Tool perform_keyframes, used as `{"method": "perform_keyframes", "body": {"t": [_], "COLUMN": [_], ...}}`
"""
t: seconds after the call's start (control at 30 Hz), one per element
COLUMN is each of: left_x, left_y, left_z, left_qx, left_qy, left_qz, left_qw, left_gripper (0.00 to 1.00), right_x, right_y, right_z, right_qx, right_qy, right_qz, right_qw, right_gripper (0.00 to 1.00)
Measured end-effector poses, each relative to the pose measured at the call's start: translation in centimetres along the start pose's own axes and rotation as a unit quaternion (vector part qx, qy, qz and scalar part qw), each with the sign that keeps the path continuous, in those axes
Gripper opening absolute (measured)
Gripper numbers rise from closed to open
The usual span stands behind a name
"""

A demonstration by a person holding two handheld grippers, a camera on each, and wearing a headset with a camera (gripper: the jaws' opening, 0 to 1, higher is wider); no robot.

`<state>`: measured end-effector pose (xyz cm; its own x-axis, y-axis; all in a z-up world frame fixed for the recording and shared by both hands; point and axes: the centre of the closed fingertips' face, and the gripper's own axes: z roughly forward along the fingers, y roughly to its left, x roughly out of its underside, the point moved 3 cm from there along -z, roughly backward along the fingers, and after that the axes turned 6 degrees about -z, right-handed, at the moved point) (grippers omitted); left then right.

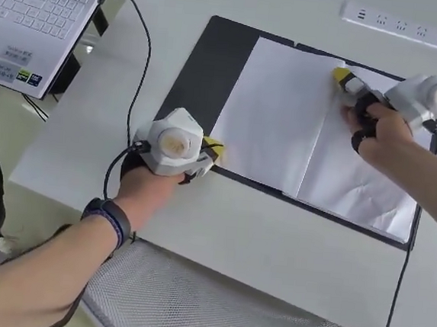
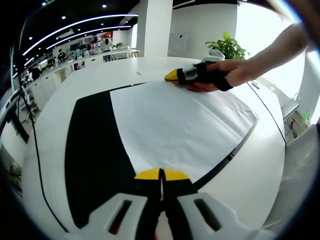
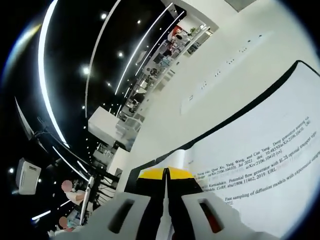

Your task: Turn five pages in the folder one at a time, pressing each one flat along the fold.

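Observation:
The folder lies open on the white table, its black cover (image 1: pixel 200 70) bare at the left and white pages (image 1: pixel 272 115) spread to the right. My left gripper (image 1: pixel 214 148) is shut, its yellow tips resting at the near left corner of the turned page (image 2: pixel 170 120). My right gripper (image 1: pixel 339 75) is shut too, with its tips down on the paper at the far end of the fold (image 1: pixel 319 134). In the right gripper view the shut gripper (image 3: pixel 166 173) sits beside a page of printed text (image 3: pixel 260 165). The left gripper view shows its own gripper (image 2: pixel 161 174) and the right gripper (image 2: pixel 172 76) across the page.
A laptop (image 1: pixel 33 9) stands at the far left, and a black cable (image 1: pixel 139 65) runs from it past the folder. A white power strip (image 1: pixel 406 28) lies along the back. A mesh chair (image 1: pixel 191 299) is below the table's near edge.

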<state>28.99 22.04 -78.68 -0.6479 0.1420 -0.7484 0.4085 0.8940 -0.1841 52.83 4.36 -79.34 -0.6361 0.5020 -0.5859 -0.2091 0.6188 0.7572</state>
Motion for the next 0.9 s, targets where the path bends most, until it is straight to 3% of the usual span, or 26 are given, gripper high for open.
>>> {"method": "perform_keyframes", "body": {"t": [0.3,0.63,0.8,0.9], "left_x": [0.1,0.0,0.0,0.0], "left_y": [0.1,0.1,0.1,0.1], "left_z": [0.1,0.1,0.1,0.1], "left_qx": [-0.003,-0.002,0.0,0.0], "left_qy": [-0.006,-0.003,-0.003,-0.004], "left_qz": [-0.007,-0.005,-0.006,-0.006], "left_qw": [1.0,1.0,1.0,1.0], "left_gripper": [0.0,0.0,0.0,0.0], "right_x": [-0.6,-0.7,0.6,1.9], "right_y": [-0.8,-0.7,-0.1,0.6], "right_z": [1.8,1.8,0.9,0.0], "right_qx": [-0.003,-0.01,-0.03,-0.057], "right_qy": [0.004,0.008,0.036,0.062], "right_qz": [-0.003,-0.006,-0.032,-0.032], "right_qw": [1.0,0.9999,0.9984,0.9959], "right_gripper": [0.0,0.0,0.0,0.0]}}
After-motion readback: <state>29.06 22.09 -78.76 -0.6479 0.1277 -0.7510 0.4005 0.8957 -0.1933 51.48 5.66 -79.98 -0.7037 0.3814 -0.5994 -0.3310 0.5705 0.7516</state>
